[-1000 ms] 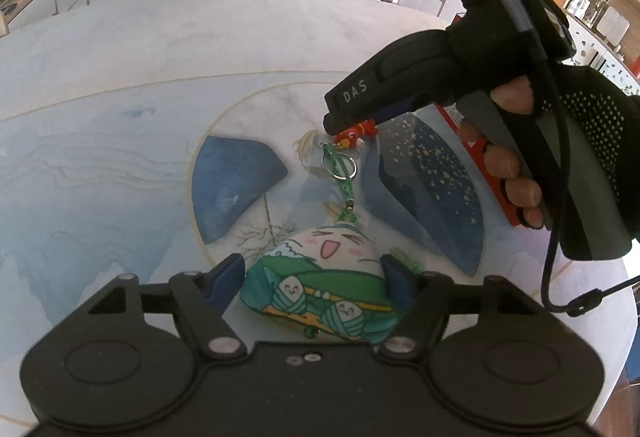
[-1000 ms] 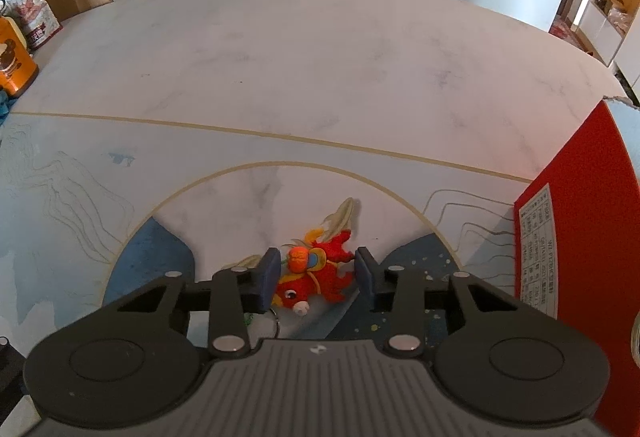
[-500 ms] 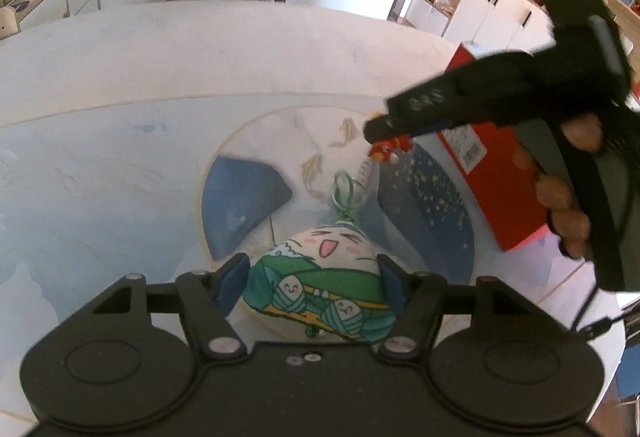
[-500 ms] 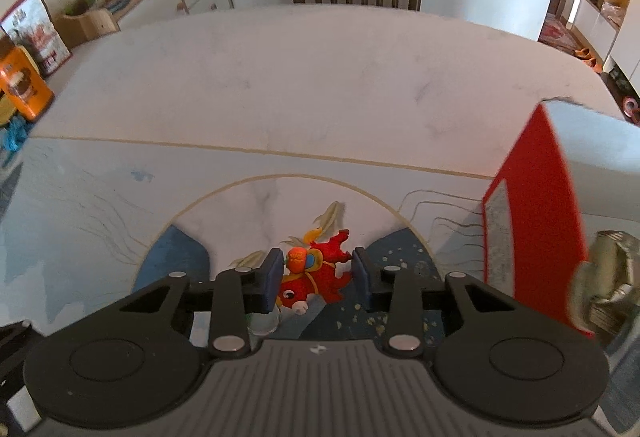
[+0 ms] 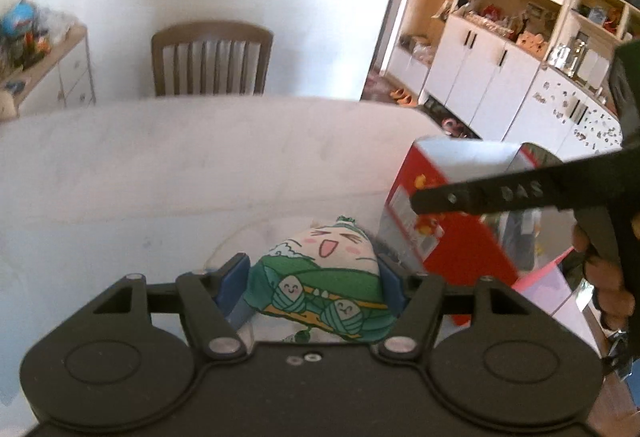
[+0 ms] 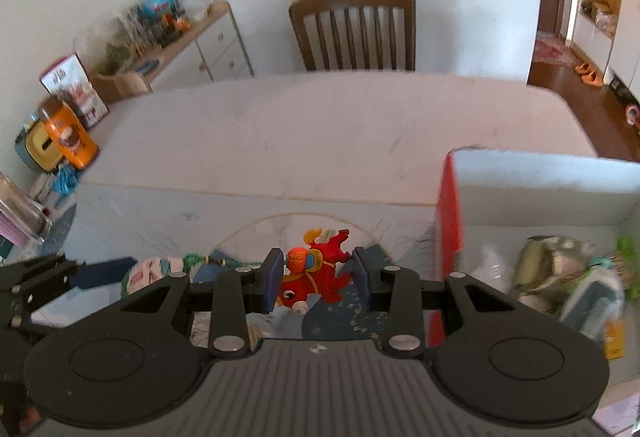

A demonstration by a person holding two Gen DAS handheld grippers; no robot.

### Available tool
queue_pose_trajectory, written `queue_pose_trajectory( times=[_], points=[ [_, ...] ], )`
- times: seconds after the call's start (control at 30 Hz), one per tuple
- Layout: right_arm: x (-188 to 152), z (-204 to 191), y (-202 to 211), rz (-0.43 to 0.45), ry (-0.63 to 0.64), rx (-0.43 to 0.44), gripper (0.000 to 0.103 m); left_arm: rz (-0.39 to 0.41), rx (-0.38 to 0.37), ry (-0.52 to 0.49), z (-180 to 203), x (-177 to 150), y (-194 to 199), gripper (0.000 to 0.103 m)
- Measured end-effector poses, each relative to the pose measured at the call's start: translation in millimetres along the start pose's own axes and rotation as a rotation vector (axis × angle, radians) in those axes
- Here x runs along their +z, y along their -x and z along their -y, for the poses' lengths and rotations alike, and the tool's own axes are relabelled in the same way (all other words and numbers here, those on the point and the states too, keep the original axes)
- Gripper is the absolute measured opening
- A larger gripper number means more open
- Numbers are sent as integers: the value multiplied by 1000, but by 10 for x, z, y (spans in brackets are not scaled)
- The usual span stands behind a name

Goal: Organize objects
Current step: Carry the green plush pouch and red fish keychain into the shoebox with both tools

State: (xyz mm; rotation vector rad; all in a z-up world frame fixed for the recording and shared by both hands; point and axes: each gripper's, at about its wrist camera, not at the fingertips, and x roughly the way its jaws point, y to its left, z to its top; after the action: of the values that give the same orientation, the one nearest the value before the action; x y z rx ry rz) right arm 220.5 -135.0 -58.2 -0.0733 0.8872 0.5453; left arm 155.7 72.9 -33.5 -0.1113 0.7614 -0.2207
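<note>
Beside the red box: both grippers up over the marble table [image 5: 160, 173].
Left gripper [image 5: 312, 277]: blue pads pinching a soft, triangular dumpling plush [image 5: 320, 269], laughing face, green wrap.
Right gripper [image 6: 316, 277]: clamped on a red fish charm [image 6: 316, 273] with an orange ball.
Cord: beaded, links both toys.
Red box [image 6: 452, 221]: open cardboard, left of crinkled, blurry contents.

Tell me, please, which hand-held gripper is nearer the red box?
Right. The right hand-held gripper hangs beside the red box wall; the left hand-held gripper, holding the dumpling plush, sits farther off.
</note>
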Motion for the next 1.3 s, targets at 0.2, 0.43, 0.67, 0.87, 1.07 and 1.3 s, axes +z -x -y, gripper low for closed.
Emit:
queue_pose_trajectory(
  times=[0.2, 0.43, 0.67, 0.87, 1.07, 1.3],
  points=[
    [46, 223, 431, 74, -13, -28, 36, 57, -32, -82, 338, 275, 65, 67],
    [61, 607, 752, 119, -40, -95, 36, 76, -73, -171, 813, 504, -15, 67],
    [20, 1041, 940, 138, -82, -156, 36, 70, -107, -210, 1186, 659, -178, 67],
    [-67, 1366, 1046, 145, -107, -188, 36, 62, -117, -255, 1491, 687, -315, 67],
    [-162, 1710, 1119, 145, -127, -211, 36, 43, -118, -281, 1774, 704, -508, 67],
    [-264, 2044, 1078, 118, -136, -228, 36, 23, -105, -305, 2035, 701, -735, 67]
  ],
)
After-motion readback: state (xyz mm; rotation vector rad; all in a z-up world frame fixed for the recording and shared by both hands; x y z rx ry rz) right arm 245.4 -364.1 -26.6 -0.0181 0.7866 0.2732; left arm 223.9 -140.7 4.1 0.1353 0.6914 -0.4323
